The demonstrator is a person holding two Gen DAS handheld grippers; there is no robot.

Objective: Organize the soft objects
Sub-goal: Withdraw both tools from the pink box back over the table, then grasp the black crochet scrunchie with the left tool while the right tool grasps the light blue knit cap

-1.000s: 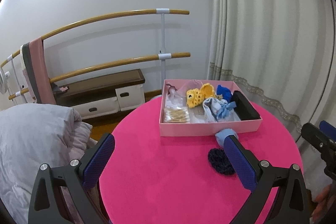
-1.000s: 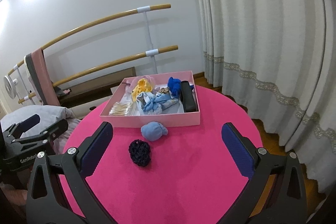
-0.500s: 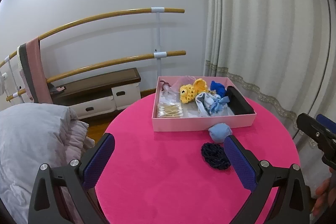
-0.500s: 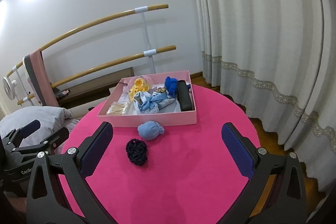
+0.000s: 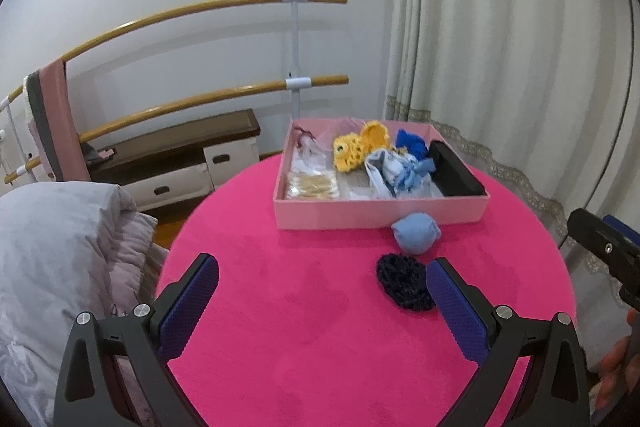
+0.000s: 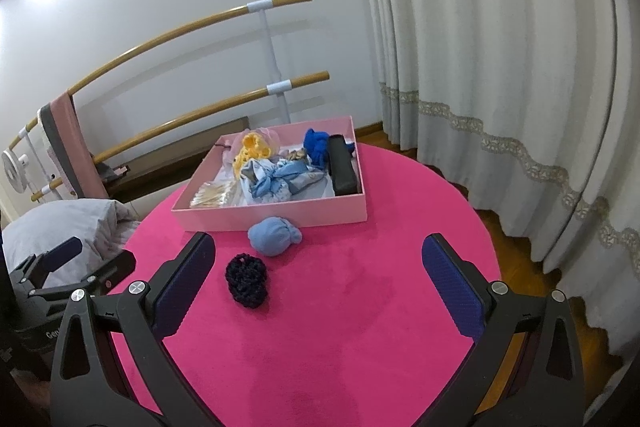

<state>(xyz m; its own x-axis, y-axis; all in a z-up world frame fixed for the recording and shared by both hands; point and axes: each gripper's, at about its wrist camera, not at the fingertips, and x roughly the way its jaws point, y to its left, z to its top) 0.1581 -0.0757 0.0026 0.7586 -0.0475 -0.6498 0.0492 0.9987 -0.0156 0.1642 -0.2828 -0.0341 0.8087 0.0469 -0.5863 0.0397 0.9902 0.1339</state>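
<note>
A light blue fabric ball (image 6: 274, 236) sits on the pink tabletop (image 6: 360, 327), just in front of the near wall of the pink box (image 6: 272, 217) and seemingly touching it. Beside it, nearer the cameras, lies a dark navy crocheted piece (image 6: 245, 277), close to the ball but apart from it. In the left wrist view the same pair shows as ball (image 5: 416, 233) and crocheted piece (image 5: 404, 285), the latter partly behind one pad of the left tool (image 5: 322, 301).

Inside the box lie a yellow crocheted toy (image 5: 356, 149), a light blue and white cloth bundle (image 6: 276, 179), a royal blue knit item (image 6: 316, 145), a black case (image 6: 342, 167) along the right wall, and a packet of cotton swabs (image 5: 314, 185) at the near left corner.

The left tool is spread wide and holds nothing. The right tool (image 6: 318, 277) is likewise spread wide and empty, above the tabletop.

Behind the tabletop stand two wooden wall rails (image 6: 192, 27), a pale curtain (image 6: 500, 47), and a grey duvet (image 5: 52, 239) to the left.
</note>
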